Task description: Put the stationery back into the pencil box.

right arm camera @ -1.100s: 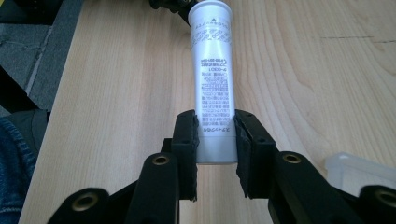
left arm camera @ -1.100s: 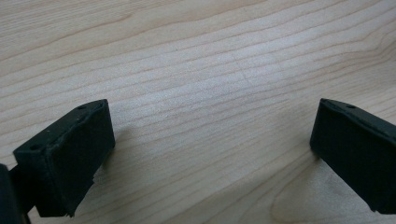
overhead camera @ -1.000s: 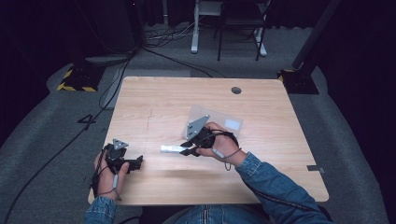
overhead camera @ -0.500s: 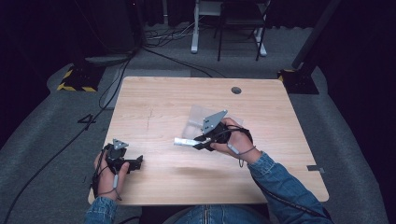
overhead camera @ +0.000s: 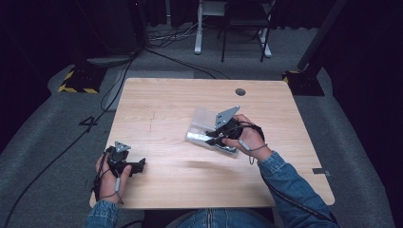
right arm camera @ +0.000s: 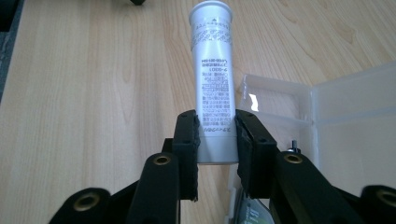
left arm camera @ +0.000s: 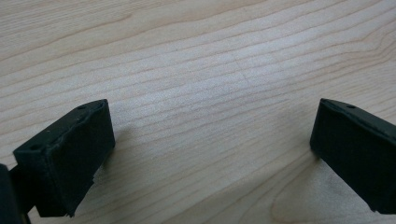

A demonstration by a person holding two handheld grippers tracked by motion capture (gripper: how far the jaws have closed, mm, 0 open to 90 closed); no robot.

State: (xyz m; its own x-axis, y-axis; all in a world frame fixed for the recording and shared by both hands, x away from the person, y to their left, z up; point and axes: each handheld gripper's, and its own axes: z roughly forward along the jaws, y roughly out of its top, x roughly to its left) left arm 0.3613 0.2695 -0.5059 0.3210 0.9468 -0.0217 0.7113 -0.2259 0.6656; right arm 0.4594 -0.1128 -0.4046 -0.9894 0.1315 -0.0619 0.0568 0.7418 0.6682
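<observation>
The wooden table (overhead camera: 171,104) has broad bare room across its far half and left side. Right of centre lies a clear plastic box (overhead camera: 202,118), lid open. Just above its near edge hangs a white tube (right arm camera: 214,79) — clamped at its lower end by the right gripper (overhead camera: 215,138). The left gripper (overhead camera: 138,166) rests at the near left edge — jaws wide apart on bare wood.

My right gripper (overhead camera: 212,138) held a tube (right arm camera: 213,79) between its jaws, just over the near edge of an open box (overhead camera: 202,118) at the middle of the table (overhead camera: 180,95). My left gripper (overhead camera: 138,166) rested well apart, at the table's near left corner, jaws wide over bare wood.
</observation>
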